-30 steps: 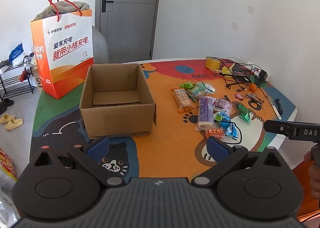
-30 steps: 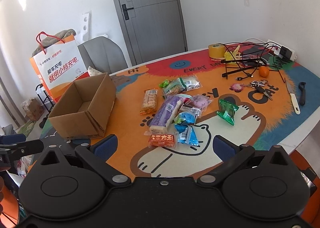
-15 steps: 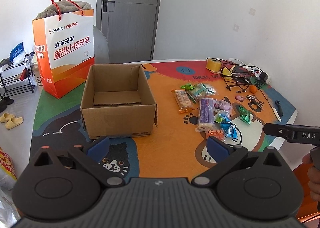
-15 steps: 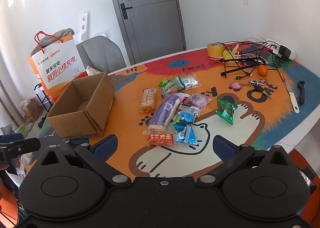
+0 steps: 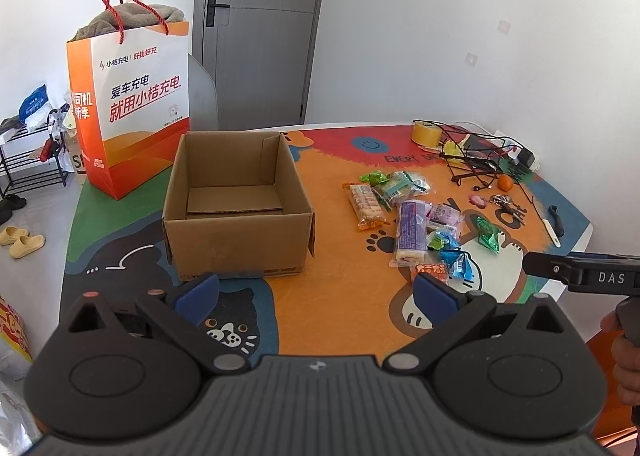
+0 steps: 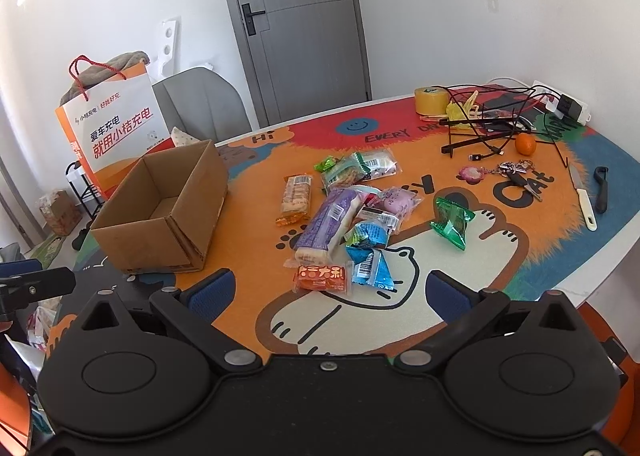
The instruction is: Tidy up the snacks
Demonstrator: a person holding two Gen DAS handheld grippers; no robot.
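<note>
Nothing is held by either tool. The right gripper (image 6: 328, 292) is spread wide with bare blue pads, and the left gripper (image 5: 316, 290) is spread the same way; both are hovering above the near edge of the table (image 6: 624, 240).

The snacks (image 6: 348, 211) are scattered in a loose pile on the orange part of the mat, straight ahead of the right gripper and well off to the right of the left one. Nearest to the right gripper, an orange packet (image 6: 322, 279) is seen lying flat with its long axis running across the view, roughly in line with the gap between the pads. A blue packet (image 6: 370, 266) is touching it on the right, and a long purple packet (image 6: 328, 223) is lying just behind, pointing away.

The cardboard box (image 5: 236, 207) is standing upright and open, with no snack seen inside, directly in front of the left gripper and to the left of the pile.

The right gripper is judged the nearer for a first pick. A short move forward and down onto the orange packet is called for, with a turn of the wrist so that the narrow width is pinched.
</note>
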